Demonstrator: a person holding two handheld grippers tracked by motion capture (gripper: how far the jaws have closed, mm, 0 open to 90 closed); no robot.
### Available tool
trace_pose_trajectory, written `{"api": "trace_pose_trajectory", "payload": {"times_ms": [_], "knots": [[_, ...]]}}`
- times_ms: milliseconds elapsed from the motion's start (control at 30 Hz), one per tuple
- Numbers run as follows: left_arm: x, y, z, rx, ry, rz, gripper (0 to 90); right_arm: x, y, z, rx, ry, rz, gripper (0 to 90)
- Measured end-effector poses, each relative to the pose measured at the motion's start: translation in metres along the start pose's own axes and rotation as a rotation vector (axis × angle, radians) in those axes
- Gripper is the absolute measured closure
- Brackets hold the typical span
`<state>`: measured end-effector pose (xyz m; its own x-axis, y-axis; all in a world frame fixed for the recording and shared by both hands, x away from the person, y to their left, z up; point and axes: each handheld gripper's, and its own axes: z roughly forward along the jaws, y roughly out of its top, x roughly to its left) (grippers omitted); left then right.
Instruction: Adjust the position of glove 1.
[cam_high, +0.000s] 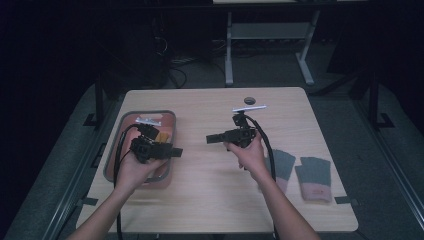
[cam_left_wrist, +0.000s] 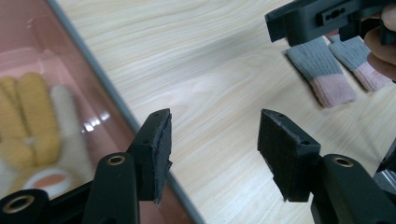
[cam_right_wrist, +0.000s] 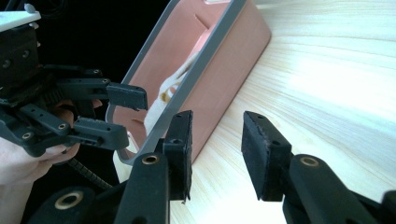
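Note:
A pink bin (cam_high: 111, 150) with a grey rim stands at the table's left and holds yellow and white knitted items (cam_left_wrist: 28, 116). My left gripper (cam_high: 177, 151) hovers over the bin's right rim (cam_left_wrist: 107, 93) and points right. Its jaws (cam_left_wrist: 212, 144) are open with nothing between them. My right gripper (cam_high: 210, 138) hangs over the middle of the table and points left at the bin wall (cam_right_wrist: 233, 70). It is open (cam_right_wrist: 217, 149) and empty. Two grey knitted pieces with pink ends (cam_high: 283, 165) (cam_high: 314, 175) lie flat at the table's right.
The wooden table (cam_high: 210, 200) has a small dark round hole (cam_high: 249, 100) near its far edge. Bare tabletop lies between the two grippers. Behind the table stand a desk frame (cam_high: 229, 55) and cables on a dark floor.

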<state>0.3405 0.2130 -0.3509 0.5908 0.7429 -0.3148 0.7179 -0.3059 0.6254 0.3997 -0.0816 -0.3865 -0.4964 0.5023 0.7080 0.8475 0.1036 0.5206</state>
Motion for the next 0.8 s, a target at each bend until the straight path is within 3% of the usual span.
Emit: {"api": "trace_pose_trajectory", "payload": {"times_ms": [800], "knots": [[-0.048,0.004,0.053,0.01,-0.111,0.044,39.7,-0.03,-0.022,-0.051,-0.041,-0.045,0.039,62.6]]}}
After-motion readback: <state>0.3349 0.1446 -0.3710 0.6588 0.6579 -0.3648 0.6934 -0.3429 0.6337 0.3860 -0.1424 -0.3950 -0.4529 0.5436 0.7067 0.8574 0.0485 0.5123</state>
